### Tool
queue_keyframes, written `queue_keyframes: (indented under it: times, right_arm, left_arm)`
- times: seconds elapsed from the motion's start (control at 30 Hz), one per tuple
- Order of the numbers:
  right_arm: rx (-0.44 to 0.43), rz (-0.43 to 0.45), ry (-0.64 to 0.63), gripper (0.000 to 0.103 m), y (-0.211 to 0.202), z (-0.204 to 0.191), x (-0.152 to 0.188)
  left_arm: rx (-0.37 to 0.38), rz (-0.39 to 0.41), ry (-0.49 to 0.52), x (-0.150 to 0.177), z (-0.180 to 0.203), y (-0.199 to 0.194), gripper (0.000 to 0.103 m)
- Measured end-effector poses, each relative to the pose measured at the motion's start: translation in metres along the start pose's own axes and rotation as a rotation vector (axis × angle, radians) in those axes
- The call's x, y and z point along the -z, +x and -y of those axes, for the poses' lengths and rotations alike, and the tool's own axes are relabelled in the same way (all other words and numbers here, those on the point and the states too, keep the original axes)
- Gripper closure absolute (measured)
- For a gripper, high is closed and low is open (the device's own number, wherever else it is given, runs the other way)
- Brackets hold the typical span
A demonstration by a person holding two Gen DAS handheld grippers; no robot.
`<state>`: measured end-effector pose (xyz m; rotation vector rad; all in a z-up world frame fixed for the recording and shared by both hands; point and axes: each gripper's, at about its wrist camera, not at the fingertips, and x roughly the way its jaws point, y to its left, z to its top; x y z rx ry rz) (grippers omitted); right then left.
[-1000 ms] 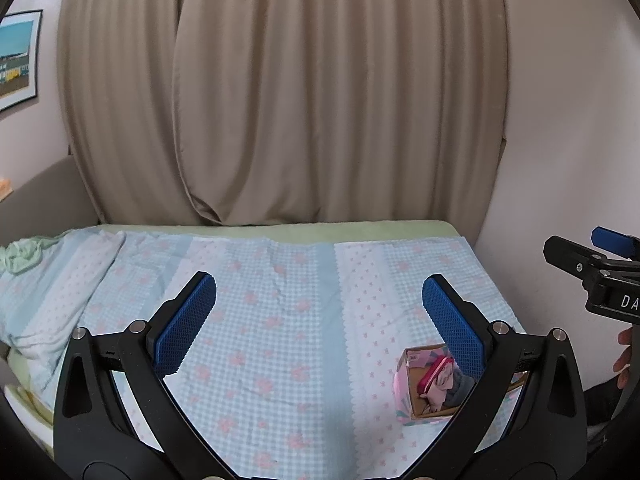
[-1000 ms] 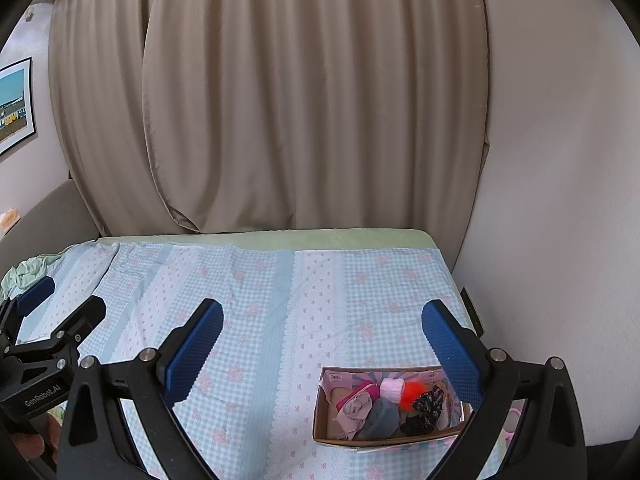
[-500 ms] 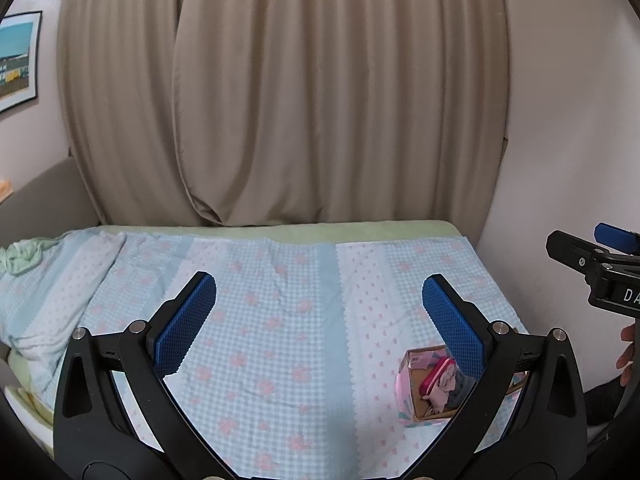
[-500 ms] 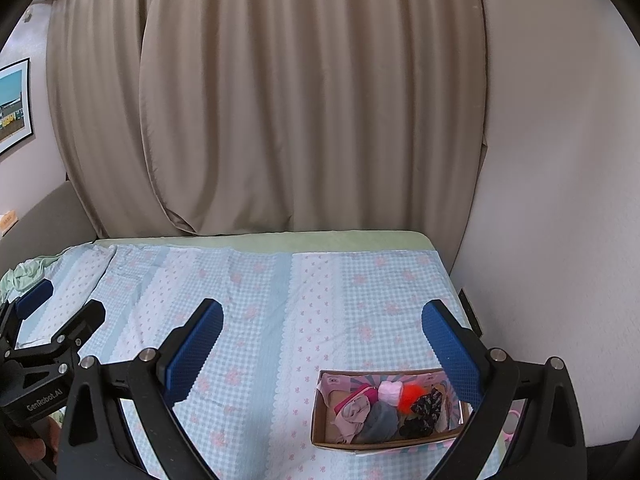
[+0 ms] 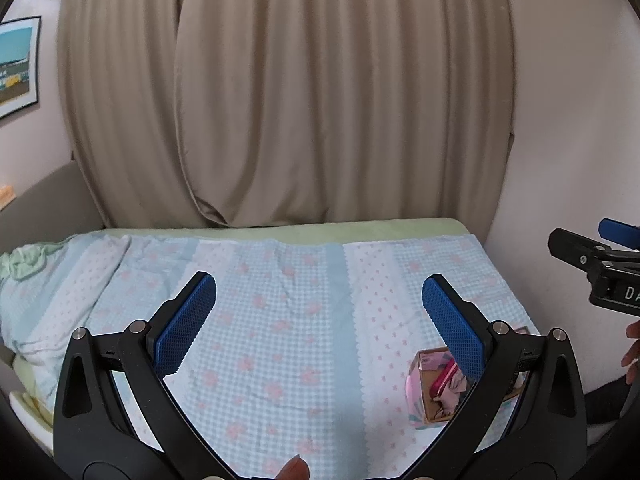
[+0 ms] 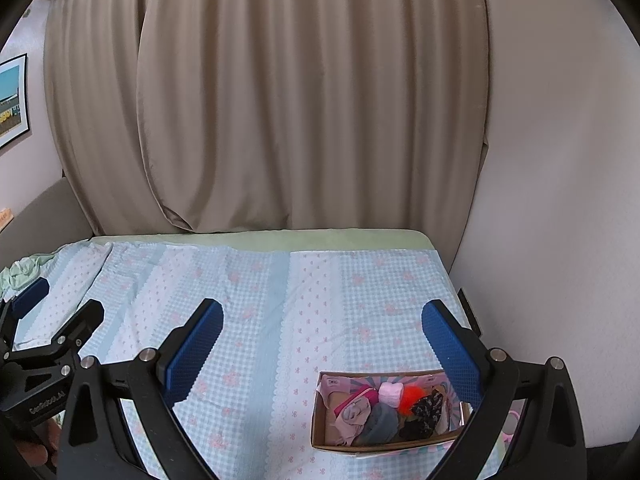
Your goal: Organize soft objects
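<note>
Blue-padded and spread wide, my left claw [image 5: 319,316] hangs over the bed [image 5: 280,320] with nothing between its fingers; through the left wrist view I see the checked blue-and-pink bedspread filling the lower half of the frame. My right claw [image 6: 322,342] is spread just as wide and grips nothing either.

In the right wrist view the cardboard box [image 6: 320,424] sits on the bedspread at the lower right of the frame, partly behind the claw's right finger. I can see soft objects packed inside it: a pink item [image 6: 354,398] and a beige cloth [image 6: 352,418] at its left end, a grey bundle [image 6: 380,422] in the middle, a white puff [image 6: 390,394] and an orange fluffy ball [image 6: 410,396] toward its far side, and a dark patterned piece [image 6: 426,414] at the right. In the left wrist view the same box [image 5: 420,392] shows at the lower right, half hidden by the claw's right finger.

Beige curtains [image 6: 280,100] hang behind the bed across the upper frame. A framed picture [image 6: 12,100] is on the wall at the left edge. A crumpled green cloth [image 6: 20,272] lies at the bed's far left. Each claw appears at the edge of the other's view: the right one [image 5: 600,264] at the right edge, the left one [image 6: 44,332] at the lower left.
</note>
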<state>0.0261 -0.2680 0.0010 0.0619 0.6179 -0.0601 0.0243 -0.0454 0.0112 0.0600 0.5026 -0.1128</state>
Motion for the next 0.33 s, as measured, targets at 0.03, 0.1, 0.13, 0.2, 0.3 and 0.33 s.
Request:
queue_keyframes:
  times: [0.03, 0.1, 0.13, 0.2, 0.3, 0.33]
  right_arm:
    - [0.001, -0.004, -0.002, 0.004, 0.002, -0.001, 0.000]
    - [0.002, -0.015, -0.002, 0.004, 0.006, -0.004, -0.002]
    - [0.002, -0.022, -0.001, 0.004, 0.010, -0.005, -0.001]
    - [0.002, -0.037, 0.001, 0.004, 0.017, -0.010, -0.002]
    - [0.003, -0.063, 0.004, 0.004, 0.028, -0.017, -0.001]
    - [0.002, -0.072, 0.005, 0.004, 0.032, -0.020, 0.001]
  left_arm:
    - [0.005, -0.004, 0.003, 0.000, 0.000, 0.003, 0.000]
    - [0.011, -0.016, 0.005, 0.000, -0.001, 0.008, 0.000]
    - [0.016, -0.025, 0.002, 0.001, -0.003, 0.011, 0.000]
    - [0.036, -0.041, -0.010, 0.001, -0.007, 0.019, 0.000]
    - [0.059, -0.057, -0.021, 0.004, -0.015, 0.030, 0.000]
    - [0.059, -0.061, -0.020, 0.005, -0.018, 0.032, 0.000]
